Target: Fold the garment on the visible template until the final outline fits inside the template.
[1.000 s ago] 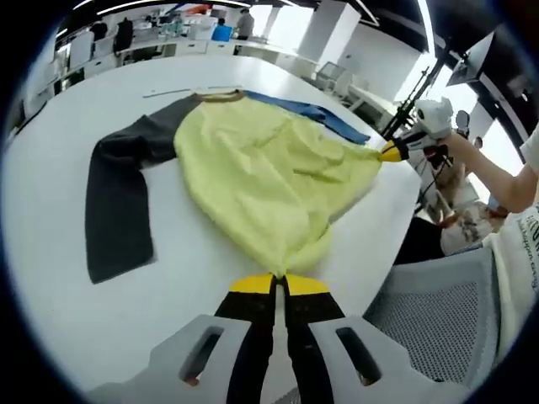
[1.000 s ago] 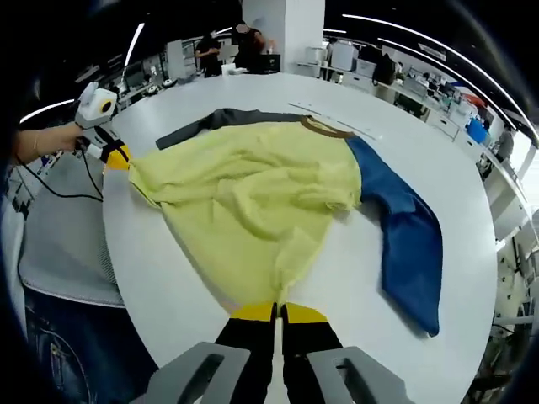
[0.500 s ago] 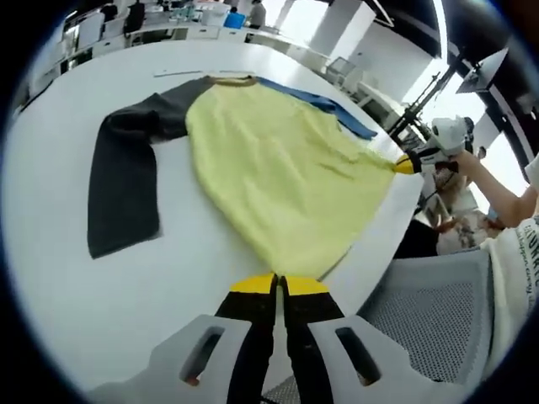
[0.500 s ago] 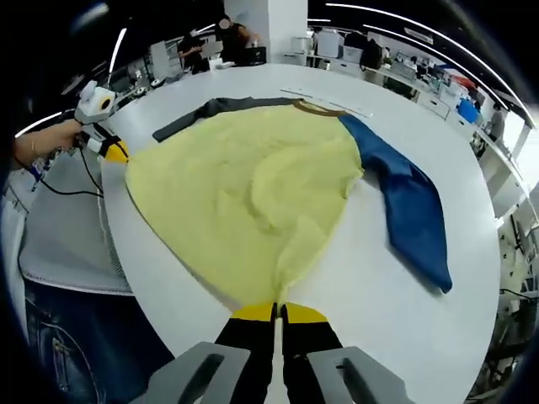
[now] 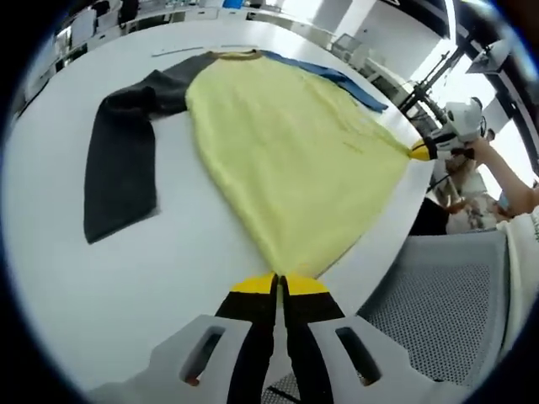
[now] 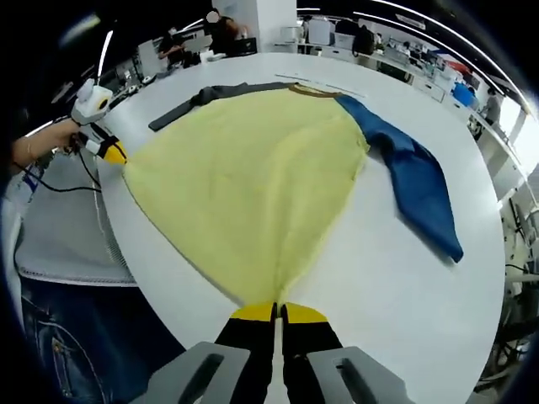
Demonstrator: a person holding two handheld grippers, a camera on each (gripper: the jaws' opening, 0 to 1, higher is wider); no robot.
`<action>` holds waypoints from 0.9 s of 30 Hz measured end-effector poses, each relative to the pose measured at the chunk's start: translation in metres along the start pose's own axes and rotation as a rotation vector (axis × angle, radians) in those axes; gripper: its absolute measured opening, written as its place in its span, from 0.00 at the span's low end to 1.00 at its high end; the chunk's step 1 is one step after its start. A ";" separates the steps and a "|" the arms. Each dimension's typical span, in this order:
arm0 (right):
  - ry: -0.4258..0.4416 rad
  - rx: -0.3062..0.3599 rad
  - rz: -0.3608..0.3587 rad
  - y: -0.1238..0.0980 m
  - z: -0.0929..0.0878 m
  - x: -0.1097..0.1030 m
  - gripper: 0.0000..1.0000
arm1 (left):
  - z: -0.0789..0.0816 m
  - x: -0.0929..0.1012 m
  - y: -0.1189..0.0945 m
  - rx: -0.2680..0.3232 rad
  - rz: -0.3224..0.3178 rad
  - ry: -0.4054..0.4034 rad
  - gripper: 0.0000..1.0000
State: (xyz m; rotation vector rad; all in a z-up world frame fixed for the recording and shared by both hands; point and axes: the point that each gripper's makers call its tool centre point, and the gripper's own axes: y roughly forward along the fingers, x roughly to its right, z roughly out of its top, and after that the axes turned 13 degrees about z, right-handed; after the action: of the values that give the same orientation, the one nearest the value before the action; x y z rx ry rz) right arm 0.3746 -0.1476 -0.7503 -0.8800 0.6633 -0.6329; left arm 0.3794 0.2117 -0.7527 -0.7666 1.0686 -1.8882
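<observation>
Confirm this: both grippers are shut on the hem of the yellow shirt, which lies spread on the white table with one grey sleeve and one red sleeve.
One thing is wrong: the second sleeve is blue, not red, as the right gripper view shows. The rest holds: left gripper and right gripper grip the yellow shirt's hem on the white table, grey sleeve opposite.

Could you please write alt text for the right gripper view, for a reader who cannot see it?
The right gripper, jaws shut, pinches one bottom corner of a yellow shirt spread flat on a white table. The left gripper, held in a hand, grips the other bottom corner at the table's edge. The blue sleeve and dark grey sleeve lie out to the sides.
</observation>
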 end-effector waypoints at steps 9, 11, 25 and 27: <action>-0.048 -0.055 -0.041 0.009 -0.007 -0.002 0.00 | -0.005 0.001 0.004 -0.018 0.026 0.001 0.00; -0.049 -0.061 -0.046 0.010 -0.007 -0.001 0.00 | -0.006 0.001 0.005 -0.018 0.033 -0.009 0.00; 0.068 0.031 -0.046 0.003 0.001 0.007 0.14 | -0.003 0.004 0.002 0.029 0.043 0.010 0.23; 0.072 0.035 -0.051 -0.001 0.004 0.008 0.26 | 0.000 0.007 0.000 0.053 0.032 0.022 0.29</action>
State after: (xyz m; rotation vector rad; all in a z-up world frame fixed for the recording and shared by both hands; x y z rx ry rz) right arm 0.3822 -0.1520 -0.7501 -0.8464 0.6941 -0.7224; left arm 0.3760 0.2059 -0.7522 -0.6960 1.0341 -1.8947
